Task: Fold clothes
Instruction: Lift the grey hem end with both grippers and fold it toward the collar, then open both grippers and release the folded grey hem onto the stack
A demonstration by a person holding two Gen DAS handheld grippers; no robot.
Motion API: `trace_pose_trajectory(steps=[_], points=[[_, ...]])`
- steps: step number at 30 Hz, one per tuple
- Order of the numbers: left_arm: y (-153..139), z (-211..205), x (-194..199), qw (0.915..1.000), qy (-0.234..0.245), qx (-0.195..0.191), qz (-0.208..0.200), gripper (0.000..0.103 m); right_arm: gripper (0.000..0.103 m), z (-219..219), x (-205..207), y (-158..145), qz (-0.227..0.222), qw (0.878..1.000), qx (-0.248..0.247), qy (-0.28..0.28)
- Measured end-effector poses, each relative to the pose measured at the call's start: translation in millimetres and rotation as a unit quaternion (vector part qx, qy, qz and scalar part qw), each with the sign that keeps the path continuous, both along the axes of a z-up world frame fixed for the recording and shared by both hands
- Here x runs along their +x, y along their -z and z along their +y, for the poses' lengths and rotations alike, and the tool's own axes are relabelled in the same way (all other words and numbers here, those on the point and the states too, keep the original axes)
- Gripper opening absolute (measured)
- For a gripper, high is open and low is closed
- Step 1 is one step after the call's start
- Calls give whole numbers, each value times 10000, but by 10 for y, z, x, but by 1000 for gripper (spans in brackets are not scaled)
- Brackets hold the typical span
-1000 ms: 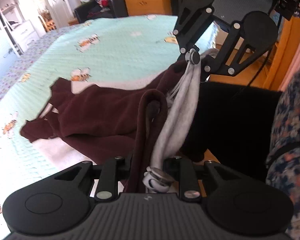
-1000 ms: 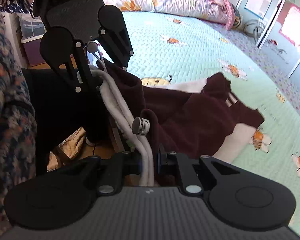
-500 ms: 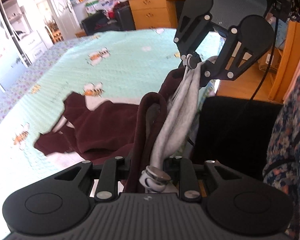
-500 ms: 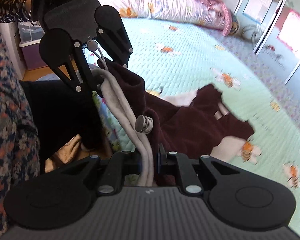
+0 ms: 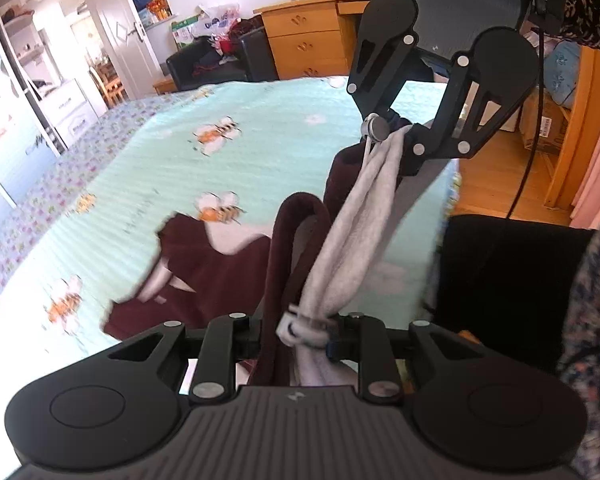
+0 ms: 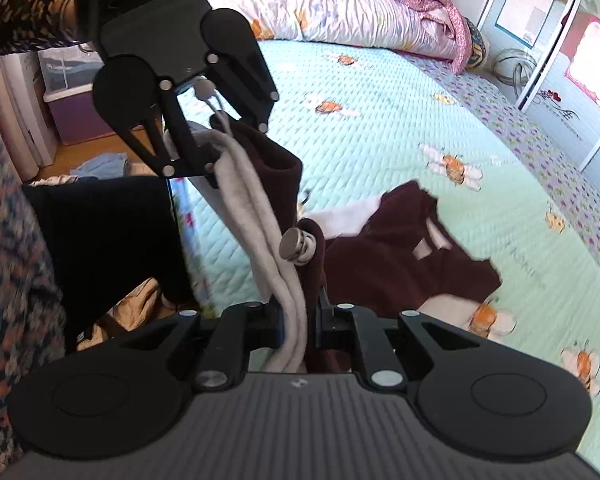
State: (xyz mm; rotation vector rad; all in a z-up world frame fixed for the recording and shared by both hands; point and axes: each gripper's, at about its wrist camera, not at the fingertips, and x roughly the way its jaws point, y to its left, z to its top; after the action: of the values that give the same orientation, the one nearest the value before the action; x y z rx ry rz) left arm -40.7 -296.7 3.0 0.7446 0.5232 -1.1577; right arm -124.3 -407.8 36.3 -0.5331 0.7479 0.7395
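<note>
My left gripper [image 5: 300, 334] has its fingers pinched on the maroon garment [image 5: 220, 272], clamping a bunch of its grey-white lining together with a fold of the dark outer cloth. A toggle [image 5: 296, 326] on a cord sits right at the pinch. My right gripper [image 6: 300, 320] is closed the same way on the same garment, with the pale lining and maroon cloth squeezed between its fingers and a second cord toggle [image 6: 294, 246] just above them.

Between the two grippers the held edge runs as a taut grey-white band, so each camera sees the other gripper at the band's far end: the right one [image 5: 404, 148] from the left wrist view, the left one [image 6: 204, 160] from the right wrist view.

Away from that edge, the rest of the garment hangs down and trails onto the bed [image 6: 380, 120], a mint quilted cover printed with bees. Its far end lies rumpled there, showing patches of pale lining.

At the bed's near edge is my patterned sleeve [image 6: 8, 240]. Beyond the bed's far end stands a wooden desk [image 5: 308, 44]. At the head of the bed lies a rolled-up quilt [image 6: 340, 4].
</note>
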Motion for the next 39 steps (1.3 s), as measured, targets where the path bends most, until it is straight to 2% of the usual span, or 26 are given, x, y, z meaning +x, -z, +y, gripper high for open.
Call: trace_pose_trajectory(steps=[5, 9, 13, 17, 20, 24, 27, 28, 30, 31, 32, 34, 36, 39], points=[[-173, -133, 698, 9999, -76, 15, -106, 25, 14, -125, 642, -166, -278, 9996, -98, 16], [-102, -277, 1352, 9997, -182, 162, 13, 25, 14, -253, 1379, -86, -168, 9996, -122, 208], [205, -438, 1989, 9986, -317, 385, 188, 26, 15, -359, 2137, 223, 257, 9990, -52, 367], [561, -499, 2518, 9964, -457, 510, 504, 26, 15, -435, 2653, 585, 580, 9972, 11, 477], [825, -578, 2766, 9942, -411, 656, 752, 27, 15, -494, 2953, 901, 913, 9944, 44, 525], [1079, -683, 3020, 9911, -419, 818, 966, 30, 15, -545, 3156, 1250, 1133, 9921, -8, 535], [1200, -633, 3188, 9877, -503, 781, 1261, 44, 16, -574, 3253, 1452, 1277, 9903, -55, 552], [1217, -600, 3256, 9860, -610, 701, 1387, 50, 20, -597, 3304, 1495, 1286, 9899, -62, 586], [1198, -504, 3360, 9834, -914, 421, 1509, 51, 26, -659, 3411, 1538, 1381, 9877, 28, 738], [1176, -446, 3404, 9816, -1106, 261, 1537, 51, 35, -705, 3457, 1545, 1368, 9872, 89, 818], [1147, -392, 3439, 9796, -1309, 99, 1520, 51, 41, -753, 3501, 1551, 1345, 9867, 150, 899], [1069, -250, 3451, 9740, -1841, -211, 1301, 54, 45, -809, 3526, 1554, 1320, 9856, 287, 1014], [981, -115, 3411, 9611, -2529, -453, 1010, 56, 53, -836, 3521, 1554, 1203, 9857, 344, 1130], [782, 62, 3208, 9389, -3316, -787, 478, 56, 65, -869, 3485, 1558, 910, 9856, 366, 1376]])
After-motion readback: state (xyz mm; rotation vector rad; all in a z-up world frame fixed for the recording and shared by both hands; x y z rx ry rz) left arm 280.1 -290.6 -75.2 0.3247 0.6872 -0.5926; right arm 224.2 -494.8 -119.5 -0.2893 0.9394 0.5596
